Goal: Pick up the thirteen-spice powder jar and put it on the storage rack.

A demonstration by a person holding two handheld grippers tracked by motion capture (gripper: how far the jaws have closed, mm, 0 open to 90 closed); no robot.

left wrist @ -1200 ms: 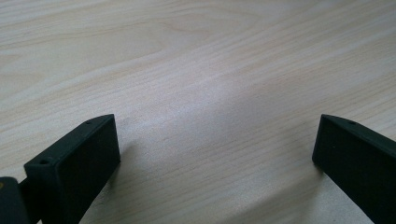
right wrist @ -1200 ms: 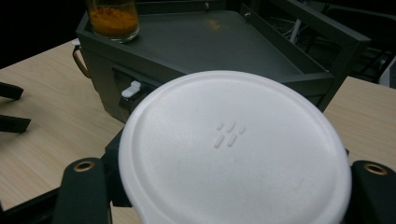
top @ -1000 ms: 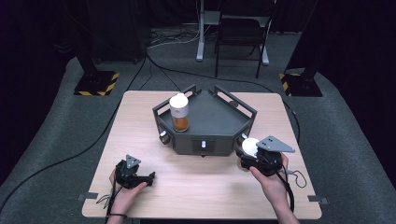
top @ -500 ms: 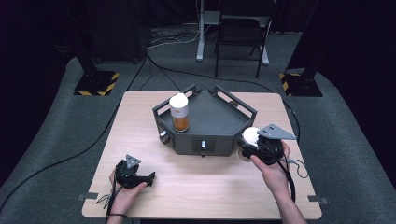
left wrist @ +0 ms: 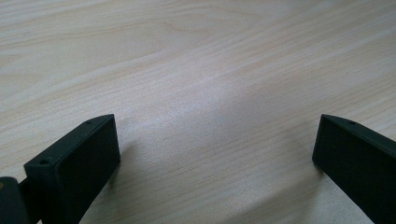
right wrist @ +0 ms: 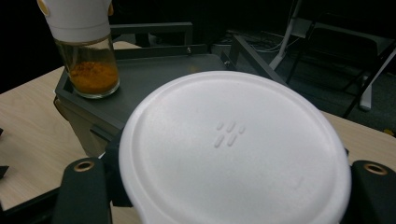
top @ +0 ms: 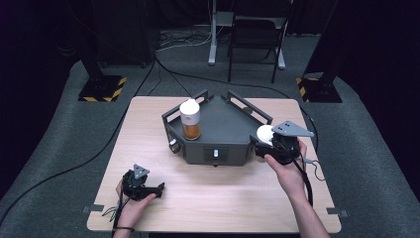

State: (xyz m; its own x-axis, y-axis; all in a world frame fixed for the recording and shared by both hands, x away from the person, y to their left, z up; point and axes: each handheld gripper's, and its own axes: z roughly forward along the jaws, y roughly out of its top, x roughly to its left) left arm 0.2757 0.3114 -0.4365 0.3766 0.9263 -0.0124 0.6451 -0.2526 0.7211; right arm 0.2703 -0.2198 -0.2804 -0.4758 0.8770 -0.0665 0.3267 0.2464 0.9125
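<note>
The wooden table (top: 213, 198) carries everything, and the landmark on it is the dark grey angular tray (top: 218, 130) standing at the middle of the far half, its low rails rising along the back edges. On the tray's deck, at its front left corner from the person's side, a glass jar (top: 190, 119) stands upright with a white cap and orange powder in its lower part; in the right gripper view the same jar (right wrist: 87, 51) sits at the upper left, on the tray's (right wrist: 149, 79) flat grey surface.

Just off the tray's right front corner, the right gripper (top: 277, 144) is held in the person's right hand (top: 287, 171), with its grey three-cornered plate on top. Its jaws are closed on a round white lid (top: 264, 134), which hangs at the tray's right edge, above the table. In the right gripper view the lid (right wrist: 233, 149) lies flat between the two black jaws, four small raised marks near its centre.

Well in front of the tray and to its left, the left gripper (top: 148, 188) rests low on the table in the person's left hand (top: 131, 206). In the left gripper view its jaws stand wide apart with bare wood (left wrist: 201, 93) between them.
</note>
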